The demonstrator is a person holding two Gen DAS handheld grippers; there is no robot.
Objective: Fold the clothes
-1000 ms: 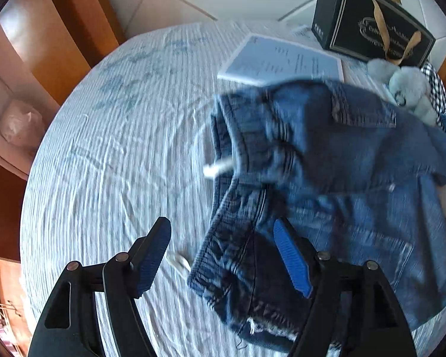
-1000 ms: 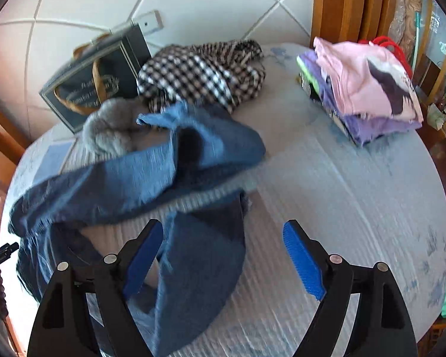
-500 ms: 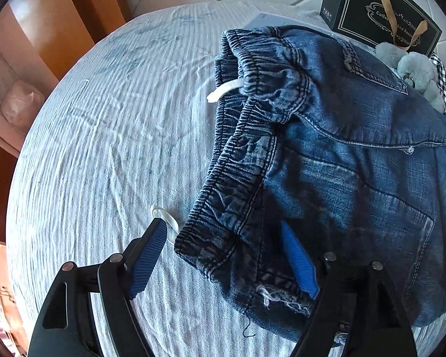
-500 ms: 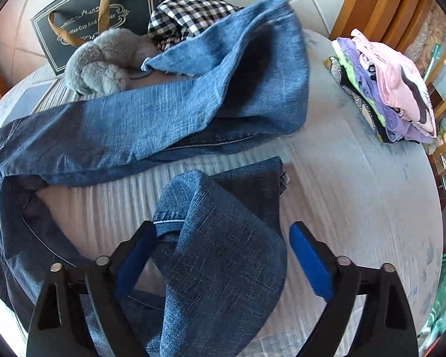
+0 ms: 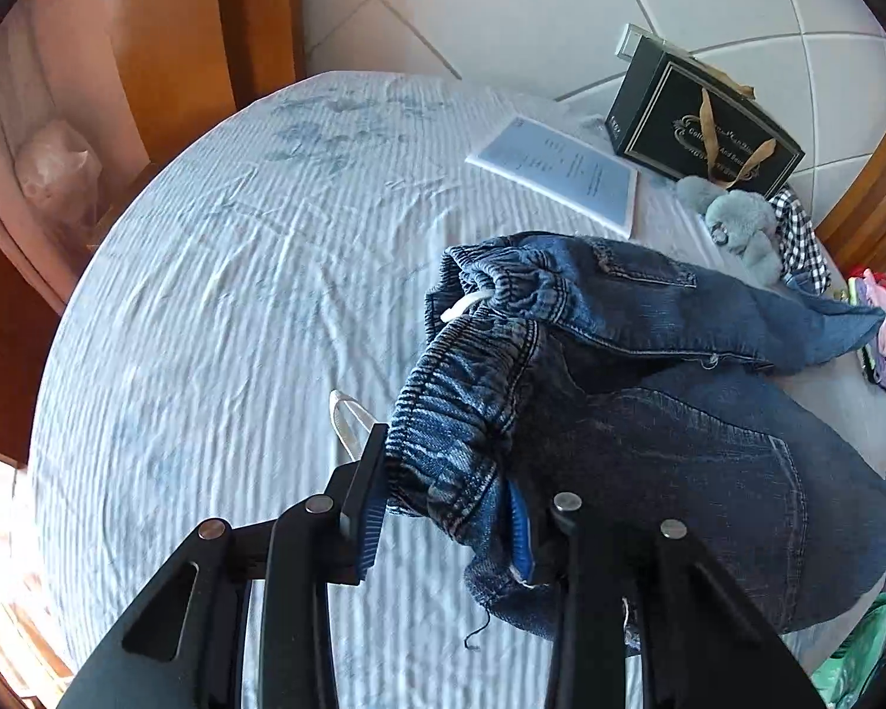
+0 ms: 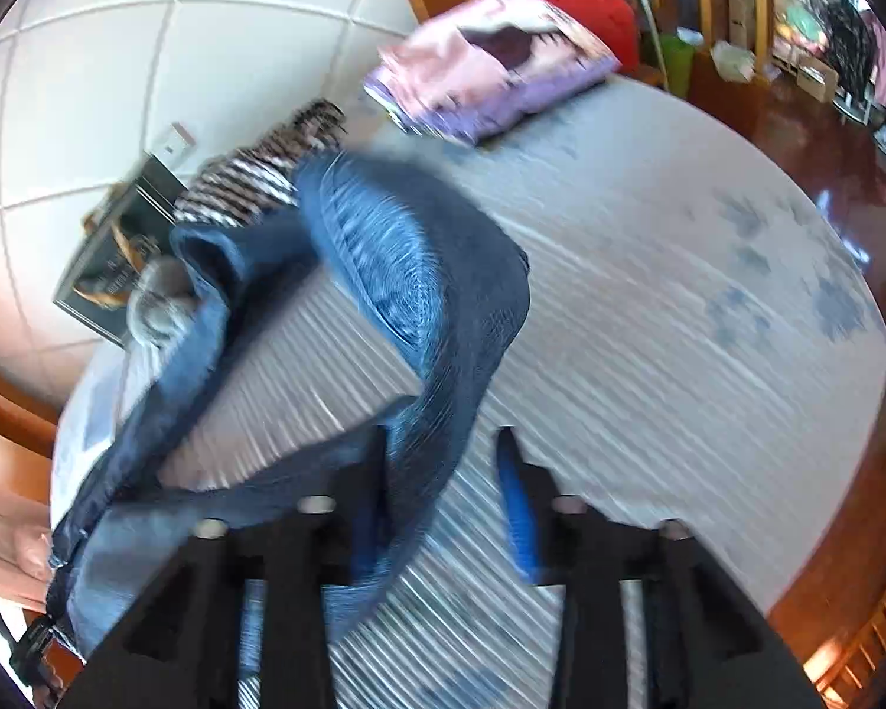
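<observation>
A pair of blue denim jeans (image 5: 667,413) lies on the pale striped bed sheet (image 5: 236,307). My left gripper (image 5: 443,508) is shut on the gathered elastic waistband (image 5: 443,437) and holds it up off the sheet; a white drawstring (image 5: 345,413) hangs beside it. In the right wrist view, which is motion-blurred, a jeans leg (image 6: 419,295) drapes up over my right gripper (image 6: 443,496). Its jaws stand narrowed around the leg fabric, but the blur hides whether they pinch it.
A black gift bag (image 5: 703,124), a printed booklet (image 5: 555,171), a grey plush toy (image 5: 732,224) and a checked garment (image 6: 254,183) lie at the head of the bed. A stack of folded clothes (image 6: 490,88) sits at the far corner. Wooden bed frame (image 5: 165,41) surrounds the bed.
My left gripper has closed on the waistband and lifted it. My right gripper has narrowed around the jeans leg and is swinging it up fast.
</observation>
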